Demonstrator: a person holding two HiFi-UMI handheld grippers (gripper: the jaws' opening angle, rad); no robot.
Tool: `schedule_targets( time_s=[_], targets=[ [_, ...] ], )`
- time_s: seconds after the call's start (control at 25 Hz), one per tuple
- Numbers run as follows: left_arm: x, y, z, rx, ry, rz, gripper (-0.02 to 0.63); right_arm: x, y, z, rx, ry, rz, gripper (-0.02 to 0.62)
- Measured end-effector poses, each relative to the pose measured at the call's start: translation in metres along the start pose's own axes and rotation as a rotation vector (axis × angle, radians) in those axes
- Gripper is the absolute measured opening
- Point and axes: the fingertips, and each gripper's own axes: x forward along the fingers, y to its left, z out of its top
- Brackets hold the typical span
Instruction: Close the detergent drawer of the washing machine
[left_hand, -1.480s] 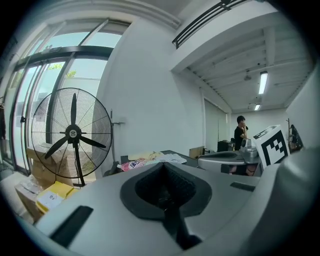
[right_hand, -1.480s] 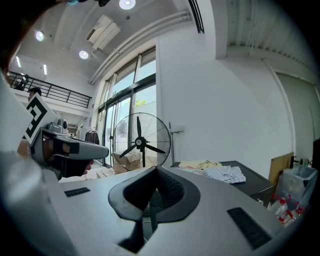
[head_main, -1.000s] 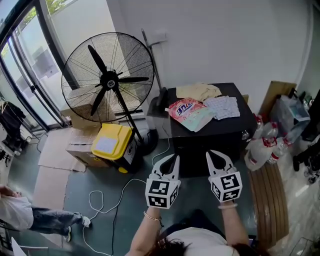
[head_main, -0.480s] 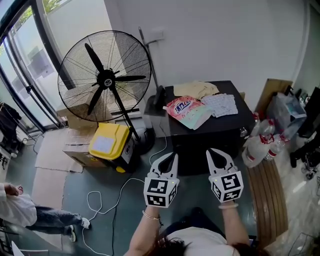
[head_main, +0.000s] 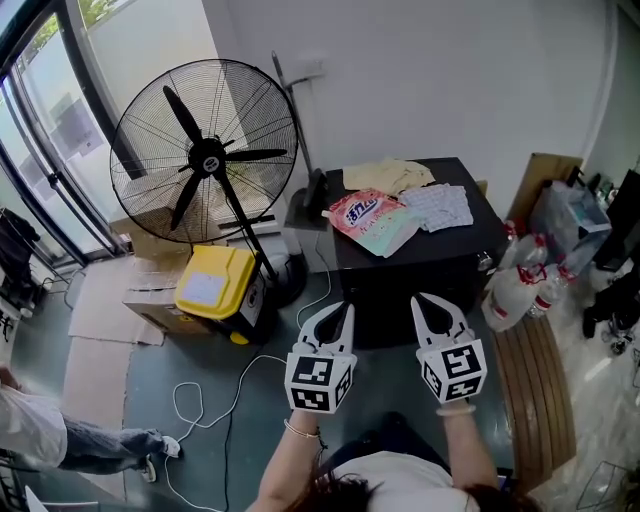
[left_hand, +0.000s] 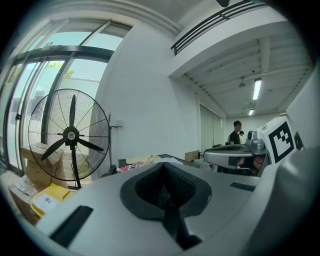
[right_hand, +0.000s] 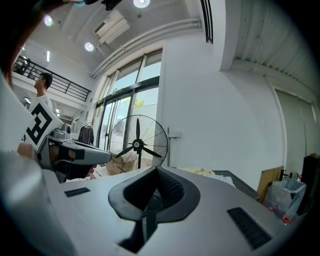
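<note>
Both tools held side by side, level, over the grey floor.

Left gripper (head_main: 343, 312) – jaws together, nothing between them; its own view confirms, pads meeting at the tip (left_hand: 162, 164).

Right gripper (head_main: 420, 302) – jaws likewise together and empty (right_hand: 155, 169).

Washer (head_main: 430, 270) – black box just ahead of both tips, apart from them. Its dark front faces the person; the drawer cannot be made out on it in any view.

On the washer's top: a pink pouch (head_main: 368, 218) and folded cloths (head_main: 388, 176).

To the left stands a big fan (head_main: 205, 155), with a yellow bin (head_main: 213, 283) at its foot. Bottles (head_main: 515, 285) lie right of the washer. A white cable (head_main: 215, 400) loops across the floor.
</note>
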Motion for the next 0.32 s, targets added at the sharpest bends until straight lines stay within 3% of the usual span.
schedule_targets(
  time_s=[0.32],
  targets=[
    [0.0092,-0.0030,0.0024,0.004,-0.004,-0.002,0.018,0.0013,-0.0063,-0.0010,0.005,0.002,0.007,0.026]
  ],
)
